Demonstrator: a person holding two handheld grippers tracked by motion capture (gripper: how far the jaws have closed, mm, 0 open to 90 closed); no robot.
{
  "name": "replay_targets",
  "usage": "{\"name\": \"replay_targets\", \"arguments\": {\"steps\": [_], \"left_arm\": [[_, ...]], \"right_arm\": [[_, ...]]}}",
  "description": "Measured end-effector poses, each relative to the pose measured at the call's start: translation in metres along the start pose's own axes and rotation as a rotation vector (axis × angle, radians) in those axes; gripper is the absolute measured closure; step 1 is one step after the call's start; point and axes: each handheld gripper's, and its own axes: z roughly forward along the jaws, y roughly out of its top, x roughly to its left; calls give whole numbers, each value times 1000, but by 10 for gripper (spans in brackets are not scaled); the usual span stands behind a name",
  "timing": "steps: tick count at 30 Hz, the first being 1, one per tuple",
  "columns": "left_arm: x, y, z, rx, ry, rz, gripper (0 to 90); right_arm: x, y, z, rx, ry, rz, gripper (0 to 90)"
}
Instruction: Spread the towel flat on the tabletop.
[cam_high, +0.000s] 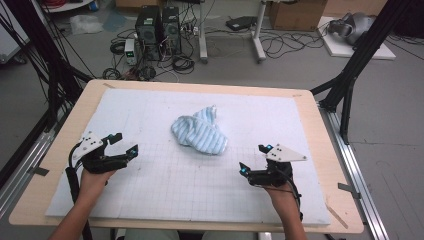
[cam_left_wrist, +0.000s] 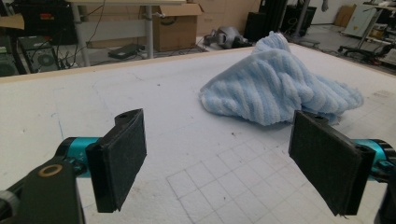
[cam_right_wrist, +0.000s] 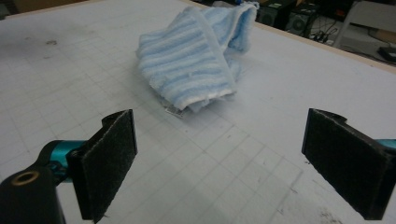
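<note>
Here the crumpled pale-blue striped terry towel (cam_high: 200, 134) lies mid-desk, bare mat all round; left gripper (cam_high: 121, 143) and right gripper (cam_high: 252, 159) flank it, fingers apart.

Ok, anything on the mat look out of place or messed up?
Only the blue striped towel: it lies crumpled in a heap mid-mat, one corner sticking up, not flat. Both claws, left and right, are open and apart from it.

A lab: computer towers (cam_high: 159, 31) and tangled cables (cam_high: 182, 62) on the floor; cardboard boxes (cam_high: 296, 13) behind.
</note>
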Motion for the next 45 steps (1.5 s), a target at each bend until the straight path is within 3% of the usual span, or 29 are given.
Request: {"name": "replay_targets", "arguments": {"steps": [5,14,23,26,30,35,39,41,45], "left_arm": [[1,0,0,6,4,-1,195],[1,-2,1,18,0,-4,195],[2,-3,2,23,-2,-9,196],[2,-4,2,23,-3,-14,196],[2,-5,3,27,-6,-14,196],[2,-6,4,29,-8,-19,197],[4,-6,3,29,-6,-23,198],[5,-6,3,27,-5,-24,198],[4,-7,4,37,-6,-30,199]], "right_arm": [[5,10,10,-3,54,-6,150],[12,39,54,36,102,-72,179],[12,61,92,103,170,-125,388],[16,69,111,139,164,-157,328],[19,75,132,163,146,-163,264],[24,79,156,199,79,-192,145],[23,74,181,282,54,-228,128],[21,69,190,308,57,-203,144],[13,65,195,320,95,-104,272]]}}
